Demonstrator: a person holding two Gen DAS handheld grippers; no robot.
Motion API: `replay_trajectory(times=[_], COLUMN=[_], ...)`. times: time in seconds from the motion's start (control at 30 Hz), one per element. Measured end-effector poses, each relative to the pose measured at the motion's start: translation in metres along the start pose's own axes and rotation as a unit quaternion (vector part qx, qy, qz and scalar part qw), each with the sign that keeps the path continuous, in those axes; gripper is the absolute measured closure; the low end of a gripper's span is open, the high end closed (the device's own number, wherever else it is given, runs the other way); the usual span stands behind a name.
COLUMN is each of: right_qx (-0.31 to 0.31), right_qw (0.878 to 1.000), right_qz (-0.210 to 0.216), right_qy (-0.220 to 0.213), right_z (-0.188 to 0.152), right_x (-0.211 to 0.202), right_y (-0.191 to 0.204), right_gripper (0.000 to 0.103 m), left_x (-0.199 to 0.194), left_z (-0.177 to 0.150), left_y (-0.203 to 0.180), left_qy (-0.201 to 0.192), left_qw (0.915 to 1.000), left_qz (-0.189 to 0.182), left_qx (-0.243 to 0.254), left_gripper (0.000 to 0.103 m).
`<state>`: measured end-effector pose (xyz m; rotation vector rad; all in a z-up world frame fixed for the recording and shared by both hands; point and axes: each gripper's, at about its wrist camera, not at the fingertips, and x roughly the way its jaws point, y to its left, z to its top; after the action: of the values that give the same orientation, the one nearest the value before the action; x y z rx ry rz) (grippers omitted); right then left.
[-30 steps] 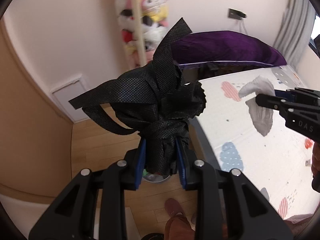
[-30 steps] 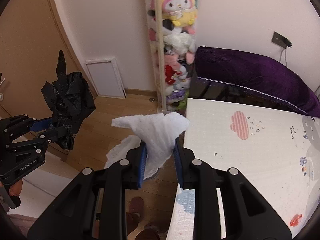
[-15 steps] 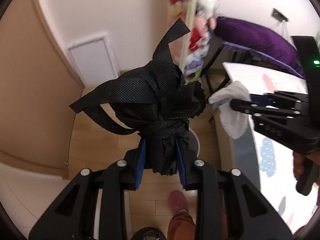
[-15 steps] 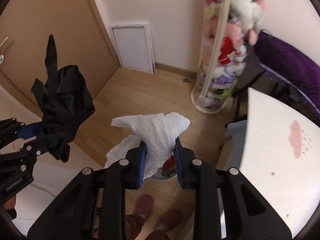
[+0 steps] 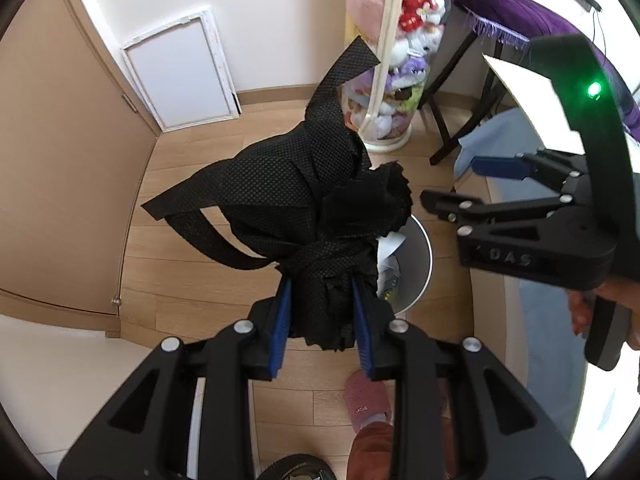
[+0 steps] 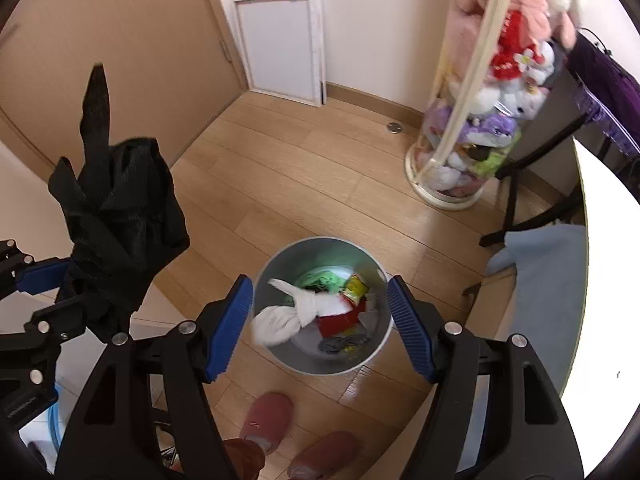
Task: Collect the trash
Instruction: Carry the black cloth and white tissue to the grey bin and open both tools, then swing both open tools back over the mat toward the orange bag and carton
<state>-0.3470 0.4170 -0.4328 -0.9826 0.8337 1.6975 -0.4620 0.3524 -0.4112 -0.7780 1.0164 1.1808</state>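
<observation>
White tissue (image 6: 286, 318) sits over the bin (image 6: 320, 360) mid-frame, right hand-held gripper (image 6: 320, 320) opening around nothing; left hand-held gripper (image 5: 322, 326) pinches black cloth (image 5: 296, 216).

from my left wrist view i can read "das" in raised letters on the black body of the right gripper (image 5: 476, 186), on its near side face at the right of the scene. from my right wrist view there is small pale lettering on the left gripper (image 6: 40, 300), low at the near left, too small for me to read. i can read nothing else in either view.
</observation>
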Motion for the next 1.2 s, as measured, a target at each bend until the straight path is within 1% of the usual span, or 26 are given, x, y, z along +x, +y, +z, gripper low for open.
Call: replay_trajectory(times=[0.17,0.3,0.4,0.43,0.47,0.5,0.53,0.63,0.67,0.87,0.97,1.1,1.2], right_qx=[0.039,0.062,0.076,0.080,0.085,0.089,0.093,0.108,0.114,0.149,0.163,0.202,0.232], right_qw=[0.999,0.998,0.997,0.996,0.996,0.995,0.995,0.993,0.993,0.988,0.984,0.976,0.967], right_qz=[-0.010,-0.023,-0.030,-0.033,-0.035,-0.036,-0.038,-0.041,-0.041,-0.047,-0.066,-0.081,-0.104], right_qy=[0.002,0.005,0.004,0.004,0.002,0.001,-0.001,-0.003,-0.003,-0.016,-0.019,-0.026,-0.034], right_z=[-0.009,-0.019,-0.024,-0.025,-0.027,-0.028,-0.029,-0.033,-0.034,-0.045,-0.053,-0.068,-0.084], right_x=[-0.006,-0.017,-0.022,-0.024,-0.025,-0.027,-0.029,-0.035,-0.038,-0.060,-0.074,-0.101,-0.127], right_y=[-0.025,-0.046,-0.061,-0.065,-0.069,-0.072,-0.076,-0.083,-0.085,-0.097,-0.102,-0.115,-0.126], right_gripper=[0.036,0.036,0.036,0.036,0.036,0.036,0.036,0.036,0.036,0.036,0.036,0.036,0.036], left_x=[0.019,0.039,0.052,0.056,0.059,0.062,0.064,0.070,0.069,0.050,0.038,0.015,-0.005], left_z=[0.005,0.009,0.016,0.018,0.019,0.021,0.021,0.023,0.024,0.025,0.028,0.033,0.037], left_y=[-0.014,-0.028,-0.040,-0.043,-0.046,-0.049,-0.051,-0.056,-0.058,-0.067,-0.078,-0.099,-0.120], left_qy=[0.004,0.011,0.010,0.010,0.010,0.006,0.003,0.020,0.023,0.029,0.026,0.012,0.001], left_qw=[0.9997,0.9989,0.9981,0.9979,0.9980,0.9983,0.9983,0.9979,0.9979,0.9970,0.9959,0.9927,0.9883], left_qz=[-0.010,-0.034,-0.042,-0.044,-0.040,-0.032,-0.029,-0.021,-0.024,-0.017,-0.021,-0.028,-0.038], left_qx=[0.021,0.031,0.045,0.047,0.048,0.048,0.050,0.057,0.057,0.070,0.083,0.116,0.148], left_gripper=[0.074,0.073,0.068,0.054,0.030,0.024,0.023,0.023,0.023,0.023,0.023,0.023,0.023])
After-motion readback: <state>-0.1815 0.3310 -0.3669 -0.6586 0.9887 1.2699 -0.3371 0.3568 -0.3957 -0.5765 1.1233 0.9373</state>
